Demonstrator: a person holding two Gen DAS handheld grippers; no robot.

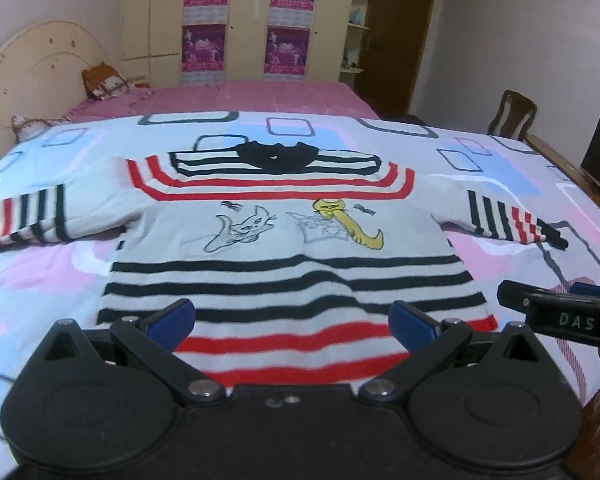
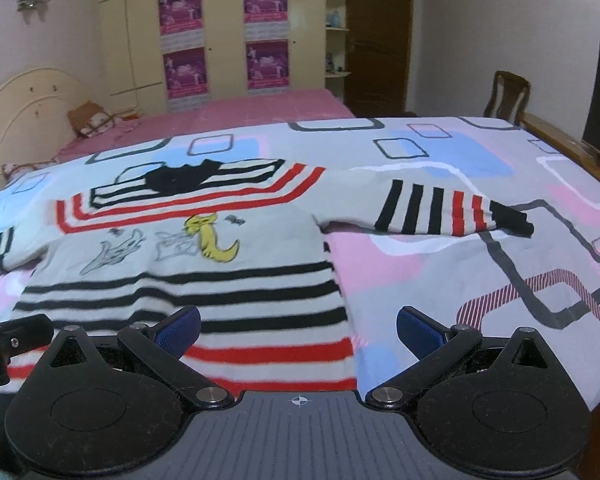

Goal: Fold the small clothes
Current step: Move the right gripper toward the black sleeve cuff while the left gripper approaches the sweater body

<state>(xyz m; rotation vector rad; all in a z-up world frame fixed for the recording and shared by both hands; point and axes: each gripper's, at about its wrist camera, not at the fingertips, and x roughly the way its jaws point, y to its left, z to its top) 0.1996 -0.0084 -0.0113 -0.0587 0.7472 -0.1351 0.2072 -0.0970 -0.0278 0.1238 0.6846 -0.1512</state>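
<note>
I have a small striped sweater (image 1: 284,240) spread flat, front up, on the patterned bedspread (image 1: 60,276), collar away from me and hem toward me. Both sleeves lie stretched out sideways. Two cat drawings, one grey and one yellow, sit across the chest, with black and red stripes below them.

My left gripper (image 1: 292,322) hangs just above the hem, roughly centred on the sweater's width. Its jaws stand wide apart, the blue pads (image 1: 172,320) well separated, and nothing is between them. I cannot tell whether the pads touch the cloth.

My right gripper (image 2: 299,330) is over the sweater's right hem corner, with its jaws spread just as wide. Its left pad (image 2: 180,330) is above the striped fabric, while the other pad is above bare bedspread beside the side edge. It grips nothing either. In the left wrist view the right gripper's dark body shows at the right edge, close beside that same corner.

The right sleeve (image 2: 440,208) lies well ahead of the right gripper, its black cuff pointing outward.
</note>
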